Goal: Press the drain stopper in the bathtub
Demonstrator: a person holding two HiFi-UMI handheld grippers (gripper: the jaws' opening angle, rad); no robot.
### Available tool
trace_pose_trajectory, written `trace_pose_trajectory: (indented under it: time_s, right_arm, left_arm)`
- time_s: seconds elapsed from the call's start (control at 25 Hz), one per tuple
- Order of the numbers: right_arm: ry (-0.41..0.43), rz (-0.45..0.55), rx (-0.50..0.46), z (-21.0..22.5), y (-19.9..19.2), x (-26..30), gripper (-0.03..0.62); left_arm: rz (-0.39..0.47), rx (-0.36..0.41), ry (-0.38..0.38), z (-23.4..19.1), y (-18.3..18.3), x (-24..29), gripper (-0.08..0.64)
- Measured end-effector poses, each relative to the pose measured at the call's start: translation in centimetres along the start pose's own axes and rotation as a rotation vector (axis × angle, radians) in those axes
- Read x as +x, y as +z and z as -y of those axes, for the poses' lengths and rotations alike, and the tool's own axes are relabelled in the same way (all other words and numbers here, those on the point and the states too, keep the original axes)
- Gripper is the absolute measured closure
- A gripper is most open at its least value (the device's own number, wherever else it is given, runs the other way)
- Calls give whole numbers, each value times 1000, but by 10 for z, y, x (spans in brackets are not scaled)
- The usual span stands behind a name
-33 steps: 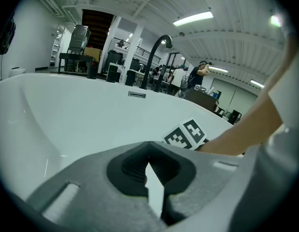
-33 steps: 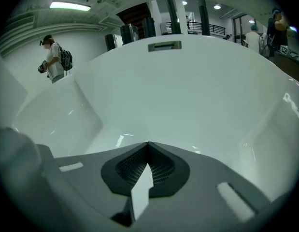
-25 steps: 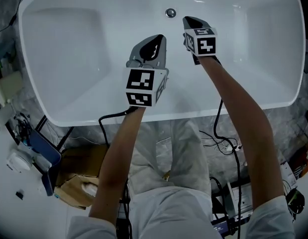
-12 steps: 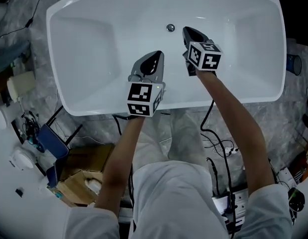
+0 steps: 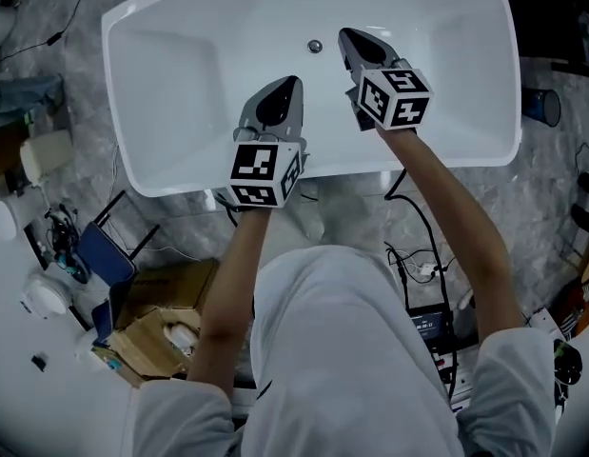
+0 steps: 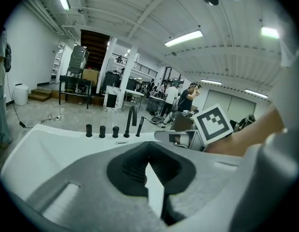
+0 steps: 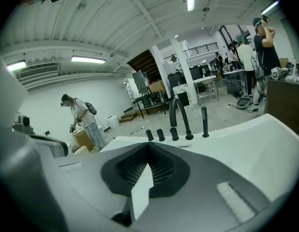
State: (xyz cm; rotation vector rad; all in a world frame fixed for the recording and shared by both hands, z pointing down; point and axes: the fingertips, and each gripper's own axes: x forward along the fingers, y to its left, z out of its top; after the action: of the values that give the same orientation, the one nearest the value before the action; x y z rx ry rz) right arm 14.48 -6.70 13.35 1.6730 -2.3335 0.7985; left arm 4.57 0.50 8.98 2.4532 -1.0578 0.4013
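1. The left gripper [image 5: 285, 86] is clenched: its own view shows the jaws meeting at the tips with nothing between them, only a thin pale sliver lower down.
2. The right gripper [image 5: 349, 37] is clenched and empty too, its dark ribbed pads [image 7: 139, 170] closed on each other.
3. Both are held over the white bathtub [image 5: 170, 84], the left nearer the person and the right farther in. Each marker cube [image 5: 260, 173] faces up toward the head camera.
4. The drain stopper [image 5: 315, 46], a small round metal disc, sits on the tub floor towards the far side. It lies just left of the right gripper's tips and beyond the left gripper's tips, with neither on it.
5. Black taps [image 7: 180, 114] stand in a row on the tub's far rim.
6. On the marbled floor near the person lie cables [image 5: 420, 267] to the right and a cardboard box [image 5: 161, 327] to the left.
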Motion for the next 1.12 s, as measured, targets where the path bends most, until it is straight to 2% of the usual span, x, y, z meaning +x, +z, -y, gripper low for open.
trace_pose_trajectory:
  time_s: [0.16,0.32,0.52,0.72,0.96,1.12]
  right_arm:
    - [57,52,-20,-28,33,-38,589]
    - [131,109,-81,-65,64,-70,589]
    - [173,198,-107,-93,93,-119,589]
    - [236,251,-162,-117,113,-165,589]
    - [254,298,-164,-131,126,-221,589]
    - [275,322,-167,-152,132,-255,589]
  left_arm:
    - [26,17,-11,24,27,-25,558]
    - [57,18,-46,44,55,-52,558]
    - [89,21,-85,75,80,-83,558]
    - [122,83,-136,98,100,-113,558]
    - [104,234,-122,118,115,-137,558]
    - [131,242,-165,140,127,-156,558]
